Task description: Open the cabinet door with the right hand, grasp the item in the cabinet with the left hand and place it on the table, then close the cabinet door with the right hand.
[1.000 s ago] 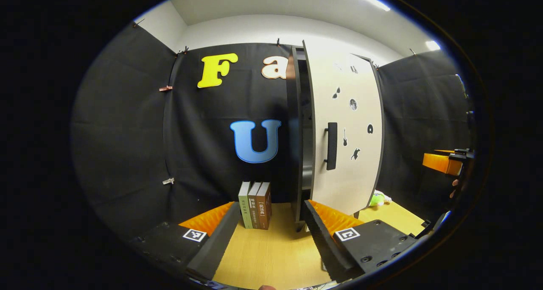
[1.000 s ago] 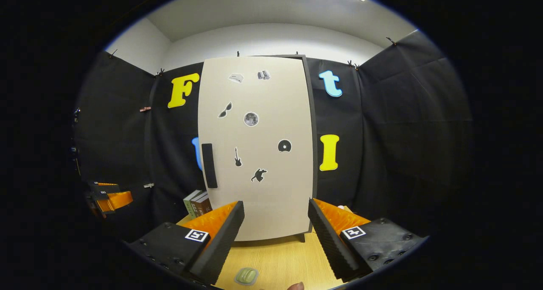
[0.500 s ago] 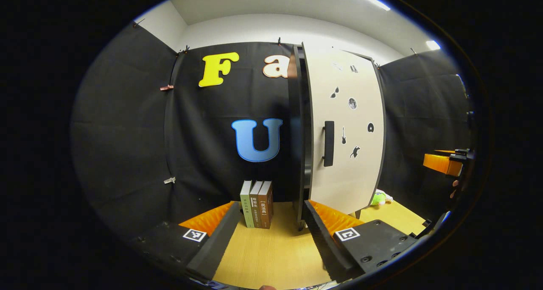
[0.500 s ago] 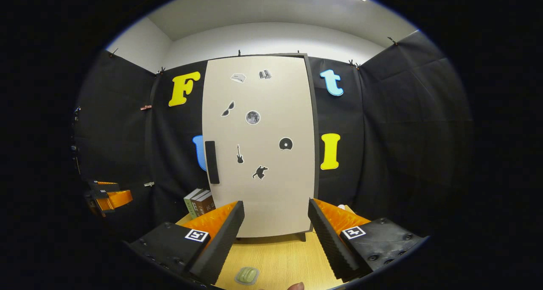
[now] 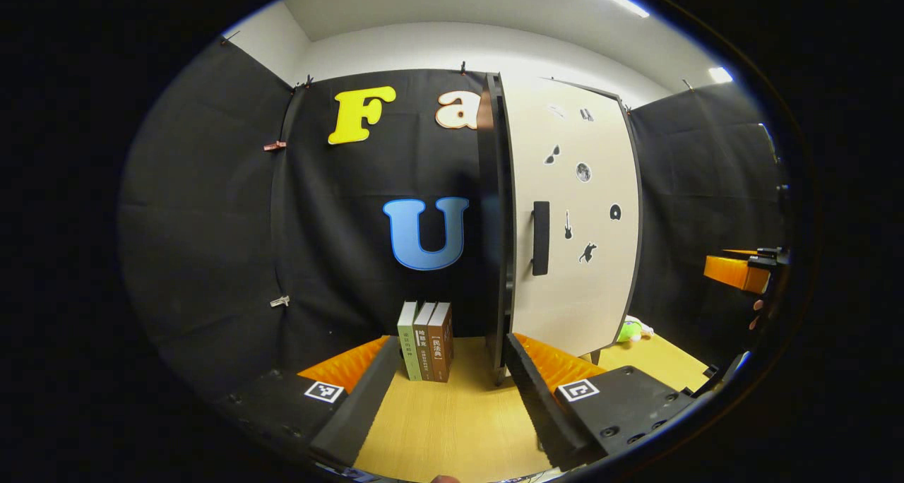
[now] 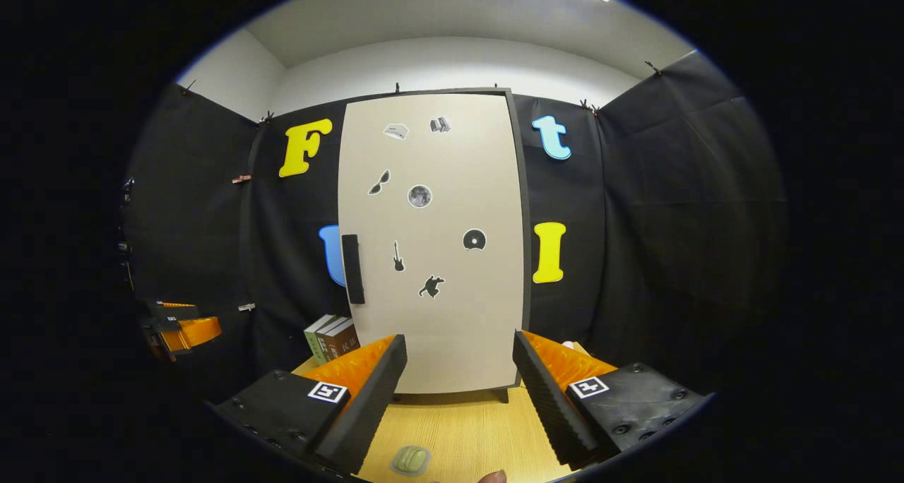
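Cabinet (image 6: 432, 243) first: it stands upright at the back of the tabletop (image 6: 459, 433), and in the right gripper view its pale door (image 6: 452, 313) lies flush in the dark frame, so it reads as shut or all but shut. In the left gripper view the door (image 5: 575, 215) is seen at a slant with only a thin dark line along its handle edge; I cannot tell whether a sliver of gap is left. The dark bar handle (image 6: 352, 268) has nothing on it.

Judging from that, the task looks near its end: the door is closed and both tongs are drawn back from the cabinet. The left tongs (image 5: 449, 380) are released, jaws wide apart with nothing between them. The right tongs (image 6: 459, 384) are likewise spread and bare.

As for the item taken out, a small green padded object (image 6: 411, 460) lies on the tabletop just in front of the right tongs; that is probably it, though I cannot be sure. Three books (image 5: 425, 342) stand beside the cabinet, and a green soft toy (image 5: 628, 330) lies behind its far side.
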`<state>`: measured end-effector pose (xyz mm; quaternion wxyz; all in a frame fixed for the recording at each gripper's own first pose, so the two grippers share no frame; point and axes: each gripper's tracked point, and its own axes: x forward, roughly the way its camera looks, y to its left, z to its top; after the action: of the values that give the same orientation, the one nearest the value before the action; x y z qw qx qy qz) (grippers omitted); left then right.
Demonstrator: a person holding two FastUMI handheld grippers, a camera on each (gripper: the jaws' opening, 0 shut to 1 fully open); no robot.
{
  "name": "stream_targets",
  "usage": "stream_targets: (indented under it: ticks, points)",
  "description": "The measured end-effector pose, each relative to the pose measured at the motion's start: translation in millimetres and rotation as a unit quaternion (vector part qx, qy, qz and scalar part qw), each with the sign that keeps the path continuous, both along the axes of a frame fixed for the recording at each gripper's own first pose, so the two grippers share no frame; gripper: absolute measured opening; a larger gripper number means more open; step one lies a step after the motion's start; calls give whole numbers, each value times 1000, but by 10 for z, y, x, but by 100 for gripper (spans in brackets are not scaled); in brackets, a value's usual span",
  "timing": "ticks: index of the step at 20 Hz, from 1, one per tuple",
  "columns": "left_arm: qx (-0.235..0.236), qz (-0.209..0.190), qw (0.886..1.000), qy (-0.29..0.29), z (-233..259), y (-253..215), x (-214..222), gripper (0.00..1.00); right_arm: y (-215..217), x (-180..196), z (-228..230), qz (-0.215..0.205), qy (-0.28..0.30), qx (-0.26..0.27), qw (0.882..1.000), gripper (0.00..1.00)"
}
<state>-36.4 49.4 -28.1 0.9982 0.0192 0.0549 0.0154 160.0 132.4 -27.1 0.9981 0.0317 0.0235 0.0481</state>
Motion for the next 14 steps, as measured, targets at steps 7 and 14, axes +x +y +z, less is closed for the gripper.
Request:
stream_targets:
  ticks: [7, 14]
  points:
    - [0, 2, 1000, 2, -8, 15, 45, 94, 11, 16, -16, 1, 1, -1, 1000, 98]
    - [-3, 2, 1000, 0, 9, -2, 102, 94, 4, 24, -4, -1, -1, -3, 1000, 98]
